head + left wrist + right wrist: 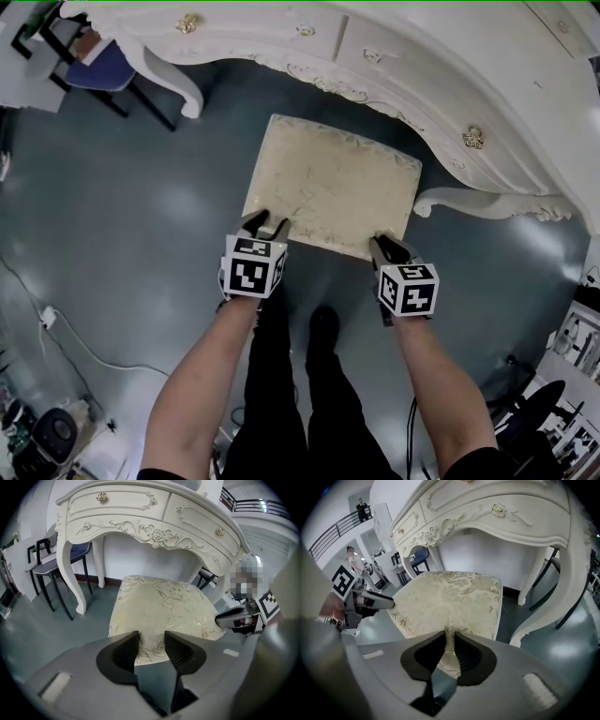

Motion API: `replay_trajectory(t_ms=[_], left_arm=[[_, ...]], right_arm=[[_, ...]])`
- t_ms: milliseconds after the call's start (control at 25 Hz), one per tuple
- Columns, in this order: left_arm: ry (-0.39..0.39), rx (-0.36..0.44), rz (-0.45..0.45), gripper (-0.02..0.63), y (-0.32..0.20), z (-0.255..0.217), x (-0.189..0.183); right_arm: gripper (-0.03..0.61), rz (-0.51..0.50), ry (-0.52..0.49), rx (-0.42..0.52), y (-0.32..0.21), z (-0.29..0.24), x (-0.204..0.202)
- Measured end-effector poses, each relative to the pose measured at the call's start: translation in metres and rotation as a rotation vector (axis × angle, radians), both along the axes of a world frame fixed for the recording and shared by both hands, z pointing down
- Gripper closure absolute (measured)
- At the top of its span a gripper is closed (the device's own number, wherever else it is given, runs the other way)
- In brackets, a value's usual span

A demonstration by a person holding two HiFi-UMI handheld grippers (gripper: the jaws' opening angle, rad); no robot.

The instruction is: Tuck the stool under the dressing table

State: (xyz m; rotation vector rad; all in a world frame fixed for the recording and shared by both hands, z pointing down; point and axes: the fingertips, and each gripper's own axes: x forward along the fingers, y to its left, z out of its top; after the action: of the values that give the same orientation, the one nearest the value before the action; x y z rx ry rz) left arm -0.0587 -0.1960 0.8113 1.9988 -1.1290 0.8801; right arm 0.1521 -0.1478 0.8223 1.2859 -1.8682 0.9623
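Observation:
A stool [333, 183] with a cream, gold-patterned cushion stands on the grey floor, its far edge just under the front of the white carved dressing table [422, 56]. My left gripper [264, 225] is open at the cushion's near left edge, and that edge [151, 641] shows in the gap between its jaws. My right gripper [386, 248] is shut on a fold of the cushion's near right edge [450, 639]. Each gripper view shows the stool [164, 602] [450, 597] in front of the dressing table [140, 508] [497, 513].
The dressing table's curved legs [178, 89] [487, 202] flank the stool. A black chair with a blue seat [103, 66] stands at the far left. A white cable [84, 352] crosses the floor at the left, and equipment [562, 394] fills the lower right. The person's legs [300, 394] are behind the stool.

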Motion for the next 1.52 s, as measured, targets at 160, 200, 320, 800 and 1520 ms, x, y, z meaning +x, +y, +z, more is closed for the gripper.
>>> replay_trajectory(t_ms=[160, 200, 320, 800, 1520], left_arm=[[0.031, 0.01, 0.052, 0.423, -0.026, -0.002, -0.002], [0.042, 0.009, 0.065, 0.423, -0.031, -0.003, -0.002], [0.075, 0.005, 0.113, 0.425, -0.051, -0.004, 0.0], [0.08, 0.032, 0.167, 0.43, -0.114, -0.008, 0.027], [0.056, 0.105, 0.181, 0.449, -0.14, -0.017, 0.022]], right_arm=[[0.511, 0.057, 0.019, -0.001, -0.02, 0.0, -0.003], [0.511, 0.069, 0.028, 0.003, -0.024, 0.0, -0.004], [0.511, 0.125, 0.057, 0.032, -0.04, -0.001, -0.002], [0.51, 0.171, 0.068, 0.073, -0.105, -0.008, 0.025], [0.523, 0.292, 0.037, 0.187, -0.136, -0.026, 0.055]])
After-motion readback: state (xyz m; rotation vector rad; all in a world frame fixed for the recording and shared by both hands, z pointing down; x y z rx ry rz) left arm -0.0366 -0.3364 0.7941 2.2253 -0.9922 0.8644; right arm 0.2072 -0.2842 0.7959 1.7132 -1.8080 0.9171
